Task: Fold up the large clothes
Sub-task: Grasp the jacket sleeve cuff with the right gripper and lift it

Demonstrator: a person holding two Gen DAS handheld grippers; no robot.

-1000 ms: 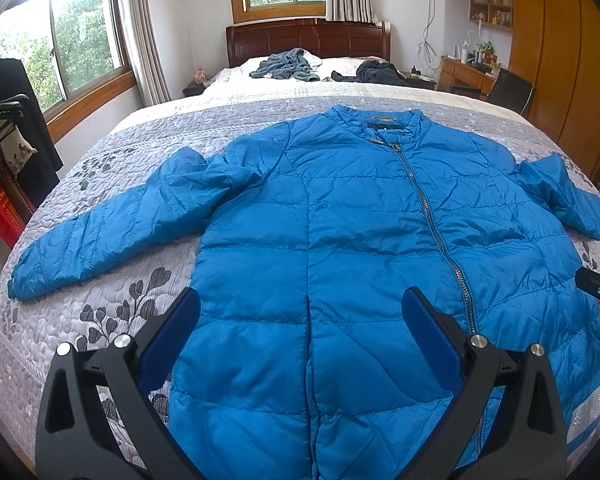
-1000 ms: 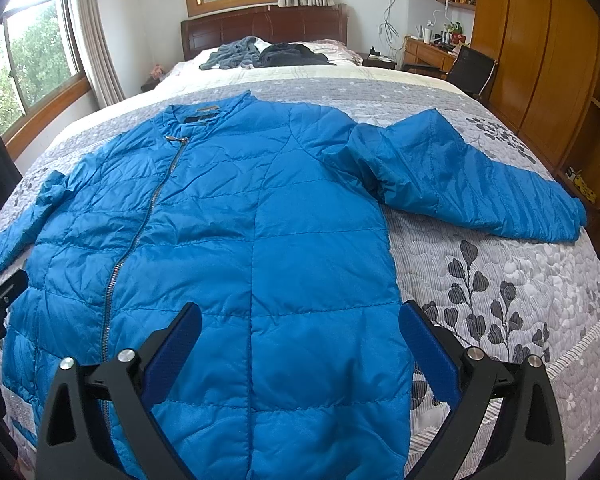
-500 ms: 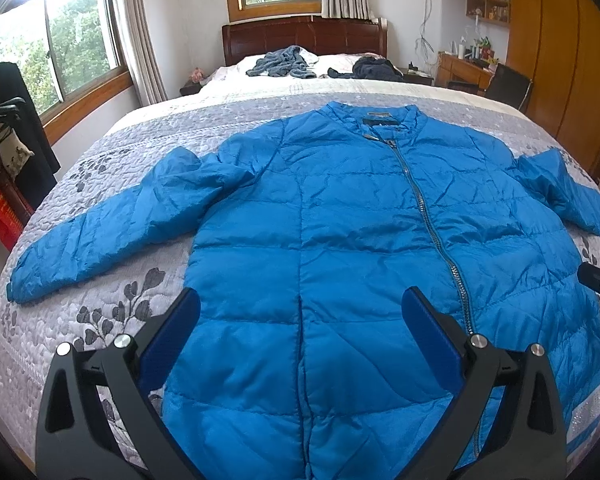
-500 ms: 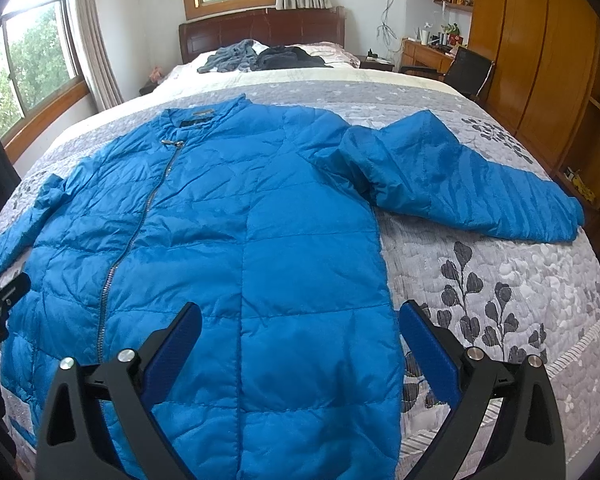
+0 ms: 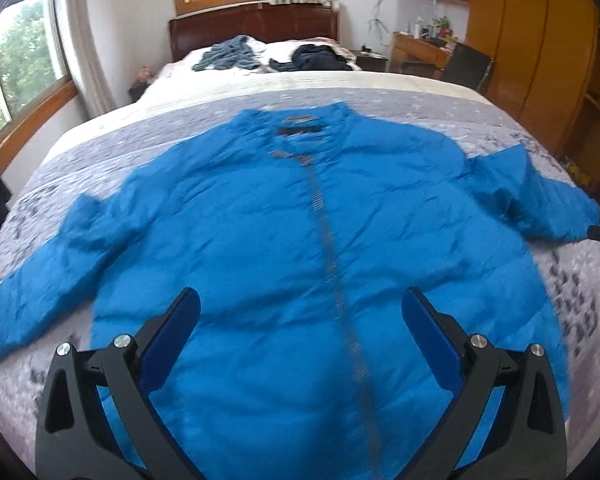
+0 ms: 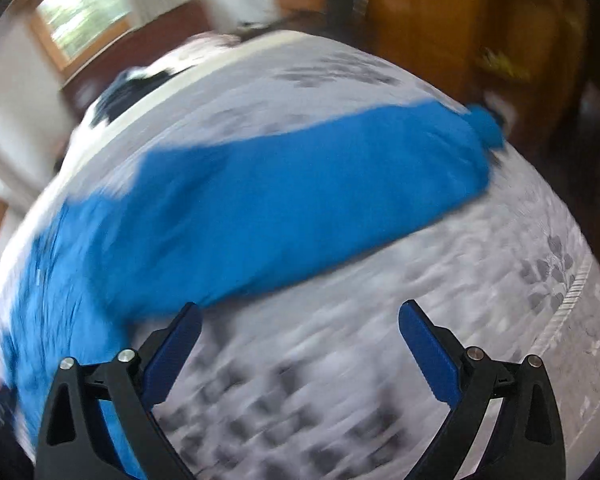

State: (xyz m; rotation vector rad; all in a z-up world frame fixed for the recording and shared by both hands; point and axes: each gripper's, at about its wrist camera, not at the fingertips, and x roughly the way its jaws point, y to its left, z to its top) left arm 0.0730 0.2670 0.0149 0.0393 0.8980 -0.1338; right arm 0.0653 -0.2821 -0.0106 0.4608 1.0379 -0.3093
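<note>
our left gripper (image 5: 300, 312) apart above jacket (image 5: 284, 240); our right gripper (image 6: 300, 324) apart beside jacket sleeve (image 6: 300, 184); jacket flat on bed (image 5: 260, 92)

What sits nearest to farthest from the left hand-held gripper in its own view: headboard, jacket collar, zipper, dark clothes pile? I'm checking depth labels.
Measured from the left hand-held gripper:
1. Zipper, just ahead, running up the jacket's middle.
2. Jacket collar, mid-bed, centre.
3. Dark clothes pile, far end, by the pillows.
4. Headboard, behind the pile, at the wall.
</note>
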